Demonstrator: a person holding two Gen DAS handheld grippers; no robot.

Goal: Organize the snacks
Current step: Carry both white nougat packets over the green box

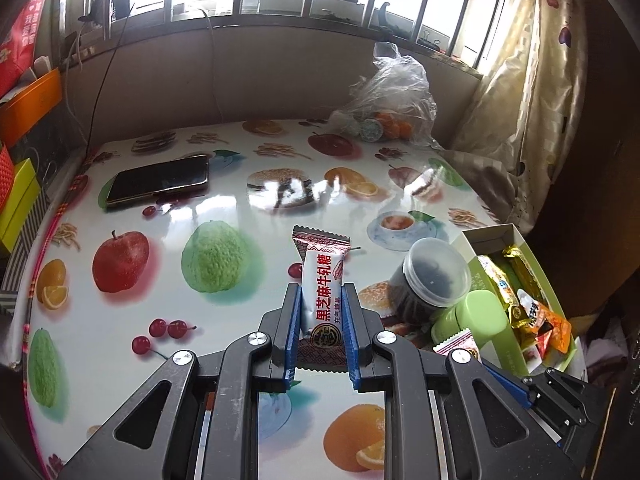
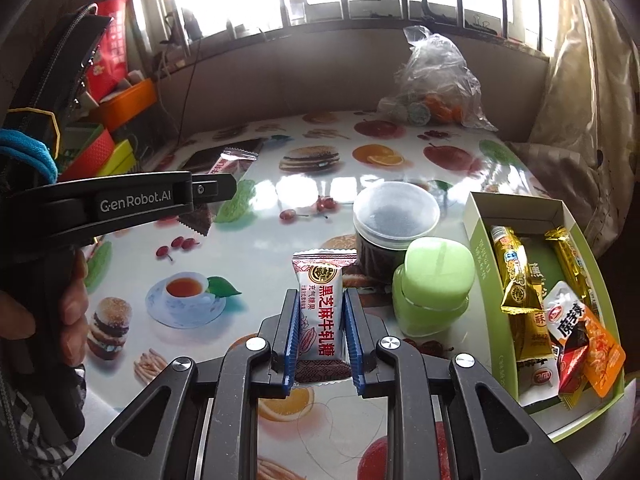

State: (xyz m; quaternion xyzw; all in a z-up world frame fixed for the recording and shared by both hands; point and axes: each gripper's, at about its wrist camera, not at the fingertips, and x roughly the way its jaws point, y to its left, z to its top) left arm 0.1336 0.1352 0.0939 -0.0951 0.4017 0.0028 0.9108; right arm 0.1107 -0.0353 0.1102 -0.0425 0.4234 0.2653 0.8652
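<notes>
Left gripper (image 1: 321,300): I have its blue pads clamped on a white nougat candy (image 1: 320,280), wrapper end sticking up past the fingertips.
Right gripper (image 2: 321,304): I see it pinching a second nougat candy (image 2: 320,304) the same way.
Green box (image 2: 478,240): at my right on the fruit-print table (image 1: 224,208), snack packets lying inside.
Beside box: clear-lidded jar (image 2: 394,220) and green container (image 2: 434,284), touching.
Far side: phone (image 1: 160,178), plastic bag (image 1: 390,96).
</notes>
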